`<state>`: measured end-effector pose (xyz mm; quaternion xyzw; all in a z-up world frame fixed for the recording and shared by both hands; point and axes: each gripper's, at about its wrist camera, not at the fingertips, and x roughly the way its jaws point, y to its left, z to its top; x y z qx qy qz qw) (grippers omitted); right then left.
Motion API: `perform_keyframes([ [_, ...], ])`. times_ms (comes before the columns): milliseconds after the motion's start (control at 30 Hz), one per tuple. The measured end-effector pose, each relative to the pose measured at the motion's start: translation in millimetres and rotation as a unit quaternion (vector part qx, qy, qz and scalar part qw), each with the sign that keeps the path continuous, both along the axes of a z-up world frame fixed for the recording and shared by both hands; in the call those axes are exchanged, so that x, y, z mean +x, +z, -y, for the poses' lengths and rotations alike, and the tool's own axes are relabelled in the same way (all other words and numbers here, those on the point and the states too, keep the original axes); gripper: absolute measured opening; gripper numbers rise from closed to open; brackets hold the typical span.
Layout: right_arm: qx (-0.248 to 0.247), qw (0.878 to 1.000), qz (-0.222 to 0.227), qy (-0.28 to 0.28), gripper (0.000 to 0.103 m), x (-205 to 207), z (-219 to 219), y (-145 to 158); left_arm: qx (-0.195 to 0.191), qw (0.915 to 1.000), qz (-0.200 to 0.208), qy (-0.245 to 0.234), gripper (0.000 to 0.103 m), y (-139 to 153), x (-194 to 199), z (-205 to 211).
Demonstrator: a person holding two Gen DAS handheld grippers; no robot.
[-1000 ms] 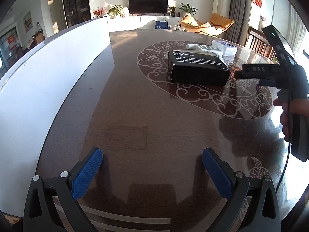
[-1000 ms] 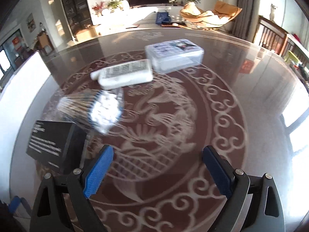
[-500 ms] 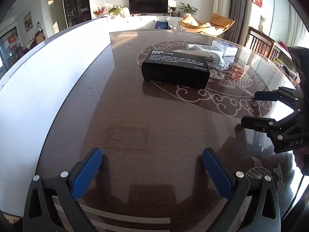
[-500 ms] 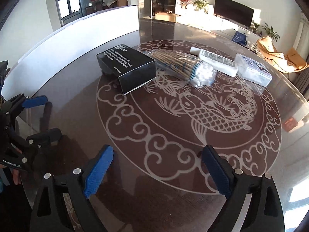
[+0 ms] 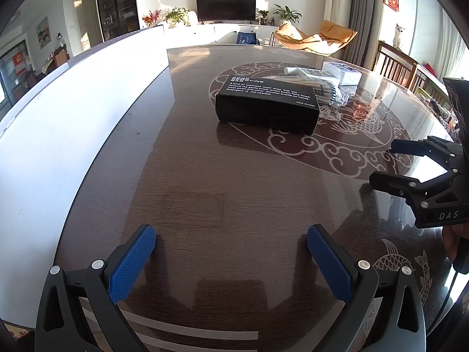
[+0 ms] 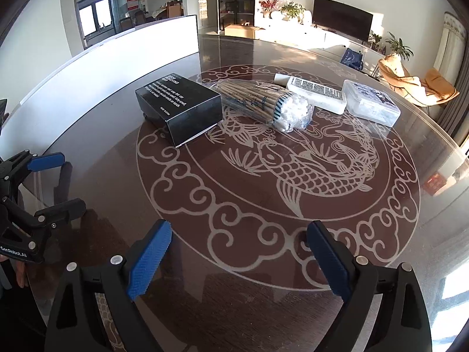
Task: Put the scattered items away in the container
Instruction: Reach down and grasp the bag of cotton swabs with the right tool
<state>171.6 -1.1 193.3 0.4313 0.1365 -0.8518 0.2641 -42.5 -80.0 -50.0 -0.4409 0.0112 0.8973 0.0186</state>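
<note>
Both tongs, the left tongs [image 5: 231, 259] and the right tongs [image 6: 239, 259], were spread wide and held nothing. The black box [image 6: 180, 107] lay on the table [image 6: 293, 234], touching the bag of cotton swabs [image 6: 263, 104]. The white container [image 5: 73, 135] stood along the table's left side.

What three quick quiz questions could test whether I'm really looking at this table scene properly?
1. True or false: the right gripper holds something.
2. Which item lies between the black box and the white tube?
3. How many loose items sit on the table?

Key
1. False; both it and the left gripper are open and empty.
2. The cotton swab bag.
3. Four, counting the clear plastic case.
</note>
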Motion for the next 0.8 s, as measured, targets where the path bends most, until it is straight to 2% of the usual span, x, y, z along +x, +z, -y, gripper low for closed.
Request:
perform_keyframes([
  [333, 0.002, 1.0, 0.001, -0.006, 0.094, -3.9, -1.6, -0.1, 0.0, 1.0, 0.0, -0.001, 0.103, 0.0, -0.1, 0.0],
  [400, 0.013, 0.999, -0.008, -0.044, 0.094, -18.9, -1.4, 4.3, 0.0, 1.0, 0.001, -0.001, 0.103, -0.6, -1.2, -0.8],
  [500, -0.038, 0.995, -0.025, -0.094, 0.094, -54.1, -2.8, 25.3, 0.0, 1.0, 0.001, -0.001, 0.103, -0.5, -1.5, -1.0],
  [600, -0.045, 0.991, -0.034, -0.123, 0.094, -93.8, 11.4, 40.4, 0.0, 1.0, 0.001, -0.001, 0.103, -0.5, -1.4, -1.0],
  [667, -0.037, 0.993, -0.027, -0.112, 0.094, -112.6, 27.6, 42.2, 0.0, 1.0, 0.001, -0.001, 0.103, -0.4, -1.3, -0.9],
  [800, 0.002, 1.0, 0.006, -0.027, 0.092, -119.2, 67.7, 31.6, 0.0, 1.0, 0.001, -0.001, 0.103, -0.4, -1.3, -1.3],
])
